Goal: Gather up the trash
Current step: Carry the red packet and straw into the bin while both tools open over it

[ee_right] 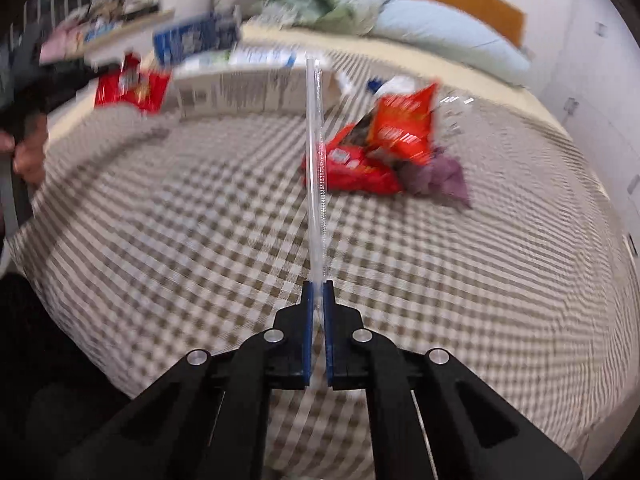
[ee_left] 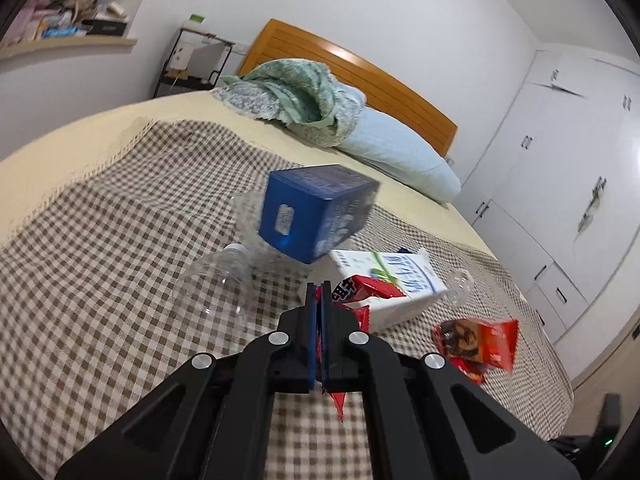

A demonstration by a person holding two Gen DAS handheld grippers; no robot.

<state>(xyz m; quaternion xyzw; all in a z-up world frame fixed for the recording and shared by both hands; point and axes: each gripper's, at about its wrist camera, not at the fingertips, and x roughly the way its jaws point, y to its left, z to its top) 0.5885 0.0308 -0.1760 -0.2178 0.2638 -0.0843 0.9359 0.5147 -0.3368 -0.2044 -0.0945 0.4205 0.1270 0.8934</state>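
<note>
Over the checked blanket [ee_left: 100,240], the left gripper [ee_left: 319,286] pinches a red snack wrapper [ee_left: 362,286] just in front of the white carton [ee_left: 396,280]. The right gripper [ee_right: 318,284] is pressed together on a clear straw [ee_right: 316,160], which stands upright above that same blanket.

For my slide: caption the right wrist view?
Right gripper pinches a clear straw above the checked bedspread.

Trash strewn across a checked bedspread

A red snack wrapper [ee_left: 362,292] hangs pinched; a clear straw [ee_right: 316,168] stands upright; a blue box [ee_left: 316,212] sits tilted beside a white carton [ee_left: 396,284].
</note>
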